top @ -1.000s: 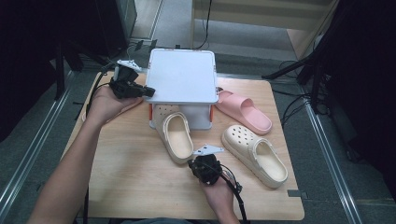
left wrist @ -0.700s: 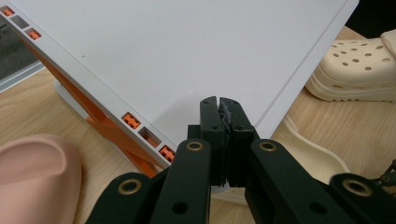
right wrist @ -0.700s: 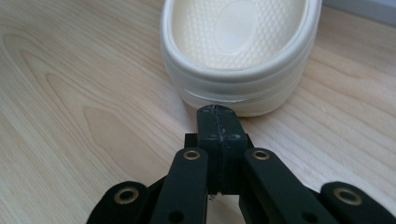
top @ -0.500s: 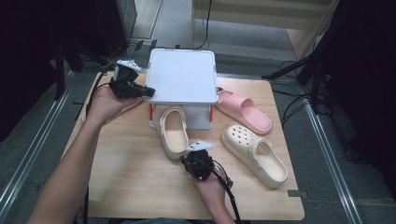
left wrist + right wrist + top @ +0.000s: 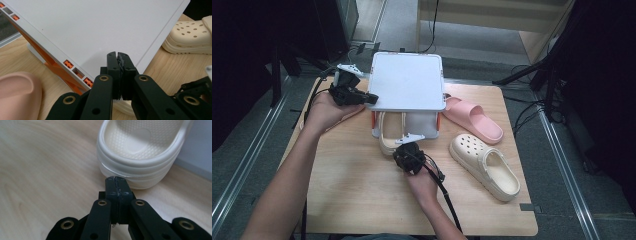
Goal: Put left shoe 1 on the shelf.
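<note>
Half of the cream slipper (image 5: pixel 388 136) is hidden under the white rack (image 5: pixel 407 80), its heel touched by the right gripper's (image 5: pixel 115 179) pressed-together jaws; the left gripper's (image 5: pixel 117 55) jaws are together too.

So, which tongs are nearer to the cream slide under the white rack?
Right. The right tongs, shut, sit at the heel of the cream slide, about touching it. The left tongs, also shut, rest at the left edge of the rack, farther away.

Cream clog (image 5: pixel 140 152): matt rubbery foam, pebbled insole. Table (image 5: pixel 357 185): pale wood grain. Rack (image 5: pixel 407 80): smooth white plastic.
</note>
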The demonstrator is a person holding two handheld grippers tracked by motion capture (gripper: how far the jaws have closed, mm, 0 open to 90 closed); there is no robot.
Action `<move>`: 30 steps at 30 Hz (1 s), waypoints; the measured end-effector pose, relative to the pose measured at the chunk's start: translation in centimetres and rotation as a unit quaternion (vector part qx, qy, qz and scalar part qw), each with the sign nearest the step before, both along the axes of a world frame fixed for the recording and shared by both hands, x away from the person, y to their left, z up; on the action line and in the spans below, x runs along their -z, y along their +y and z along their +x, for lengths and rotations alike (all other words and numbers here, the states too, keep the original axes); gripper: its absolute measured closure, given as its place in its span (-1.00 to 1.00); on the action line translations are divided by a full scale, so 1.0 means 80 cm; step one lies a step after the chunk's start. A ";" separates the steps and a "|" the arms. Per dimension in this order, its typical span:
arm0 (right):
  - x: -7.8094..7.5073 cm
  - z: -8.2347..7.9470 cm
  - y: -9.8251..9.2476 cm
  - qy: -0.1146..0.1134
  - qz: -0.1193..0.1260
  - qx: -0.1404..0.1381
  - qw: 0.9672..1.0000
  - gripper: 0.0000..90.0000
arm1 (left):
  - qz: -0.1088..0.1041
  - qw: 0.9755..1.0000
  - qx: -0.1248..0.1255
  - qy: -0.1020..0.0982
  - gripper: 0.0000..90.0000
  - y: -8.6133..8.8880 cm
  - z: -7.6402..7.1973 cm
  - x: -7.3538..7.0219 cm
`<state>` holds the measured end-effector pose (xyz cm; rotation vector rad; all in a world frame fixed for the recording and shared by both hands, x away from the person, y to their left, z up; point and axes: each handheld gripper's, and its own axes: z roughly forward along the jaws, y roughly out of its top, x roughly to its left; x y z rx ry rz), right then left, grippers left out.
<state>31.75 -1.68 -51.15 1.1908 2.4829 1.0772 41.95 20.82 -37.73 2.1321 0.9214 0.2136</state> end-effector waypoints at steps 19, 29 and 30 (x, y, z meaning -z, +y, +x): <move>0.007 0.054 0.048 -0.033 0.016 0.004 0.999 0.92 | 0.004 1.000 0.001 -0.002 0.97 -0.004 -0.002 0.000; 0.008 0.059 0.041 -0.013 0.031 -0.001 0.999 0.87 | -0.012 1.000 -0.006 0.002 0.87 0.000 0.000 0.001; 0.006 0.056 0.037 -0.010 0.035 -0.004 0.999 0.85 | -0.016 1.000 -0.008 0.007 0.86 -0.001 0.000 0.001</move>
